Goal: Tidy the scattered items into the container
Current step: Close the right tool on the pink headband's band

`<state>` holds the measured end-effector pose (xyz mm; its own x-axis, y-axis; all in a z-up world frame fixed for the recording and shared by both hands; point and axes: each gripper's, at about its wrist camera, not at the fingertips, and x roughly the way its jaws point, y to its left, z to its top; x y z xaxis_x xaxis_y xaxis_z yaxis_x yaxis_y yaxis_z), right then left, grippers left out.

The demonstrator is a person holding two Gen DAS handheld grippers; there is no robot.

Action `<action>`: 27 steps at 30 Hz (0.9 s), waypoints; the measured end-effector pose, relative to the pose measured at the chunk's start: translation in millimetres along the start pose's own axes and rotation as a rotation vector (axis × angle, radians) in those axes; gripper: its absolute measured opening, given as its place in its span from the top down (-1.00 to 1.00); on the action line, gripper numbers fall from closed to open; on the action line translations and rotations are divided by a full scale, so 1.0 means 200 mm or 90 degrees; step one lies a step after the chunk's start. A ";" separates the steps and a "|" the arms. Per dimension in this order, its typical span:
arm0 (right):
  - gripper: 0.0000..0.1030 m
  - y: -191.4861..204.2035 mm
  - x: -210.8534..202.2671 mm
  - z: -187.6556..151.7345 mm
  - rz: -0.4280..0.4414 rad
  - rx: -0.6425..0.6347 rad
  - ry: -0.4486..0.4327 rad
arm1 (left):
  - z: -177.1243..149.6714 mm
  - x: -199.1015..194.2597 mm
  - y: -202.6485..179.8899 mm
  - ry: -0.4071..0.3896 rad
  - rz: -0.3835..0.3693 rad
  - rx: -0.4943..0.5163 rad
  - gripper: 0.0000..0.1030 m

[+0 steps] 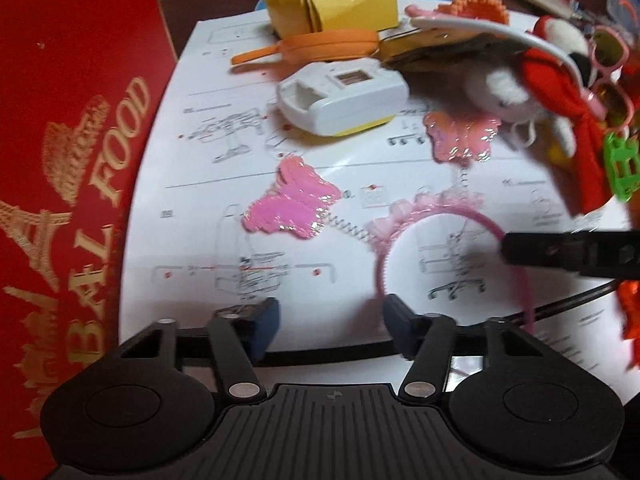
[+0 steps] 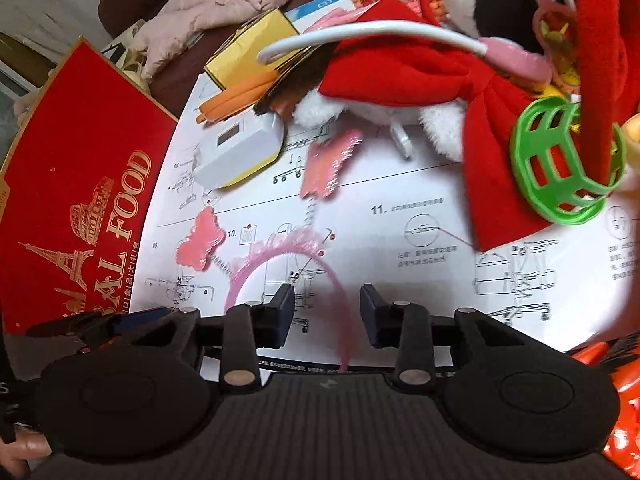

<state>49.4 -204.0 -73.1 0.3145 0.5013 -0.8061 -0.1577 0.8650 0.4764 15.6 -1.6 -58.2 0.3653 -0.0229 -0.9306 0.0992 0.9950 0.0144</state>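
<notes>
A pink headband (image 1: 404, 216) (image 2: 280, 256) with two butterflies on springs lies on a white instruction sheet (image 1: 224, 160) (image 2: 400, 200). In the left wrist view my left gripper (image 1: 332, 328) is open just in front of it. The band's left arm ends at its right fingertip (image 1: 394, 312), and nothing sits between the pads. My right gripper (image 2: 327, 312) straddles the band's right arm, which runs between the fingers without either pad pressing on it. From the left wrist it shows as a black bar, the right gripper (image 1: 560, 254). A red gift box (image 1: 80, 160) (image 2: 80, 200) stands at the left.
Behind the headband lie a white and yellow device (image 1: 344, 100) (image 2: 240, 152), an orange pan (image 1: 328, 44), a yellow carton (image 1: 332, 4) and a plush toy with a red bow (image 1: 520, 88) (image 2: 420, 72). A green lattice ball (image 2: 568, 168) and pink glasses (image 1: 608, 64) crowd the right.
</notes>
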 end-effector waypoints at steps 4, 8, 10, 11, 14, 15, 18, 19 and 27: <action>0.35 0.05 0.03 0.02 -0.024 -0.051 -0.016 | 0.01 0.00 0.02 0.013 -0.027 -0.014 -0.11; 0.43 0.07 0.06 0.04 -0.043 -0.081 -0.022 | 0.01 -0.02 0.04 0.003 -0.040 -0.014 -0.12; 0.65 0.06 0.08 0.03 -0.038 -0.075 -0.007 | 0.02 -0.03 0.03 0.000 -0.046 -0.007 -0.14; 0.70 0.06 0.09 0.02 -0.038 -0.075 -0.009 | 0.03 -0.02 0.02 0.000 -0.051 -0.002 -0.15; 0.85 0.06 0.08 0.01 -0.043 -0.071 -0.009 | 0.04 0.00 -0.03 0.004 -0.054 0.018 -0.19; 0.87 0.05 0.08 0.02 -0.041 -0.060 -0.007 | 0.04 0.02 -0.05 0.007 -0.053 0.025 -0.19; 0.91 0.01 0.08 0.02 -0.012 -0.011 0.016 | 0.04 0.05 -0.07 0.010 -0.045 0.039 -0.25; 0.91 0.00 0.08 0.02 0.001 0.008 0.024 | 0.04 0.06 -0.07 0.011 -0.044 0.044 -0.25; 0.91 0.01 0.03 0.01 0.027 0.031 0.031 | 0.02 0.05 -0.04 -0.004 -0.017 0.058 1.00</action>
<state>53.0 -199.1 -76.1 0.2627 0.5392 -0.8002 -0.1233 0.8413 0.5264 23.3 -9.5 -66.3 0.3672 -0.0507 -0.9288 0.1926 0.9810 0.0226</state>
